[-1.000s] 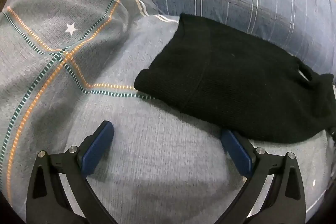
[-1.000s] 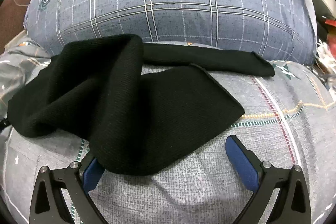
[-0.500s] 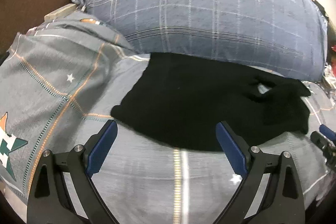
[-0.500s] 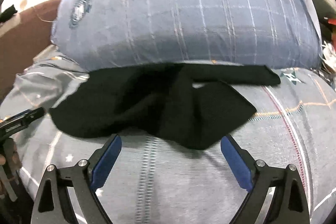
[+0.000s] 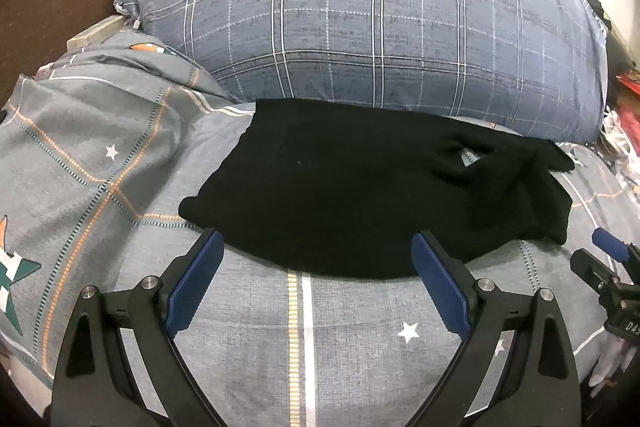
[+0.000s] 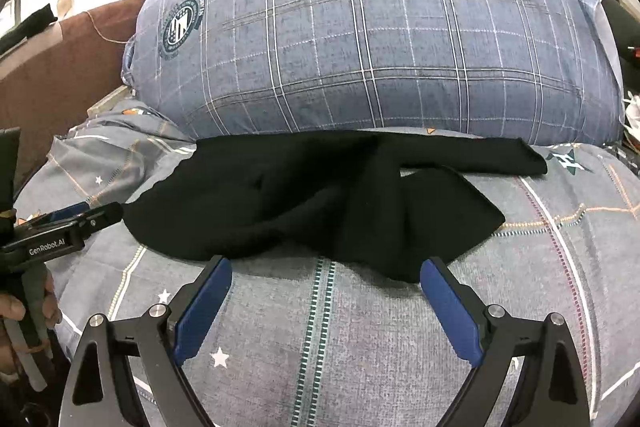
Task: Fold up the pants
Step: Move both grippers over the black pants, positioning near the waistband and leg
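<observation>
Pants (image 5: 360, 195) lie in a black, partly folded heap on the grey patterned bedspread (image 5: 344, 339), their far edge right against the blue plaid pillow (image 5: 380, 15). I see one leg (image 6: 480, 155) stretched out along the pillow's base in the right wrist view (the other bunched over itself nearer me). My left gripper (image 5: 316, 277) is spread wide with nothing between its blue pads, just short of the near hem. My right gripper (image 6: 326, 297) likewise gapes apart, empty, over bare bedspread.
</observation>
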`<control>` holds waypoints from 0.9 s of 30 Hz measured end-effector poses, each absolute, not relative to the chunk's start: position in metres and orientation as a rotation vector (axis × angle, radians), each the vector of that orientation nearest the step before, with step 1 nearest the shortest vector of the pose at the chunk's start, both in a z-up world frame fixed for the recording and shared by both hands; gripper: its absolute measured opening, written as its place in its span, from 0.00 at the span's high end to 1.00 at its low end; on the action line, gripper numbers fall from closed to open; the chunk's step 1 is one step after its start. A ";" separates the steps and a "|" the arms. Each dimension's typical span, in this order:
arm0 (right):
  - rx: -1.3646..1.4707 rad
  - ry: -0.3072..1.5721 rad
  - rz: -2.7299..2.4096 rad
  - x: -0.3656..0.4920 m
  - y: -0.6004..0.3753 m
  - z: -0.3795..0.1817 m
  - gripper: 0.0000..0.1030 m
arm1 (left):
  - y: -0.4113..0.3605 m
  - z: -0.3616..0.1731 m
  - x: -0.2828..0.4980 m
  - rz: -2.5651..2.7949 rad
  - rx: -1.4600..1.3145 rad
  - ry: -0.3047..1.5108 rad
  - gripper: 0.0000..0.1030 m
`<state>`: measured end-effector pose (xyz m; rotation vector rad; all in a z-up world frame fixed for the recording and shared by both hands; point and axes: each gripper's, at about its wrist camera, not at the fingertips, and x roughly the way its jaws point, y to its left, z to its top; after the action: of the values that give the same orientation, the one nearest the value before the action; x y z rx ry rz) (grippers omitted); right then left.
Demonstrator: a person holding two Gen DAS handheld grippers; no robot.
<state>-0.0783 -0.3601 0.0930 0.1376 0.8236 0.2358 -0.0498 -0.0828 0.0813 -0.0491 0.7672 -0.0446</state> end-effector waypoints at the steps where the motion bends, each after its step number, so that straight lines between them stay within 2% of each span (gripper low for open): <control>1: 0.135 0.833 0.235 -0.078 -0.361 0.091 0.08 | -0.083 0.080 -0.049 -0.044 -0.049 0.769 0.07; 27: 0.135 0.870 0.235 -0.074 -0.366 0.065 0.08 | -0.084 0.055 -0.036 -0.023 -0.040 0.826 0.07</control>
<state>-0.0736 -0.3664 0.0651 0.1353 0.8701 0.2345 -0.0356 -0.0835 0.0552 -0.0401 0.8255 -0.0228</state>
